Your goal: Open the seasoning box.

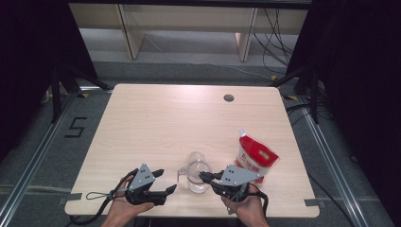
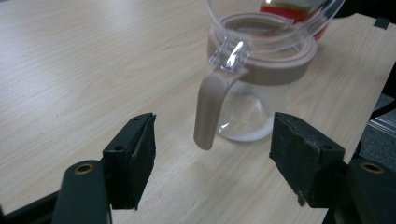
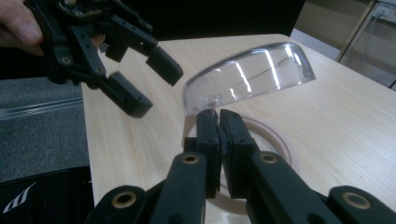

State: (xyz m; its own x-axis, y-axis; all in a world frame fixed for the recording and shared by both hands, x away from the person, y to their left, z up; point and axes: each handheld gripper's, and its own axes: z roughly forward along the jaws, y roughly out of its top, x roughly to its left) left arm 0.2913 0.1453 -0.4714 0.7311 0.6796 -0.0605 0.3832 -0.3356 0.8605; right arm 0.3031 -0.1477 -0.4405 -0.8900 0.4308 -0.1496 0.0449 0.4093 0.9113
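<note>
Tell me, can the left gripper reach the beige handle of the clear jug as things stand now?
Probably yes. The left gripper has its jaws open, the handle hangs just ahead between them, and nothing stands between. The right gripper grips the jug rim on its far side.

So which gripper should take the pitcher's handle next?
Left. The left gripper has open jaws either side of the beige handle, not yet touching it. The right gripper is shut on the rim of the clear pitcher, steadying it, so it isn't free.
</note>
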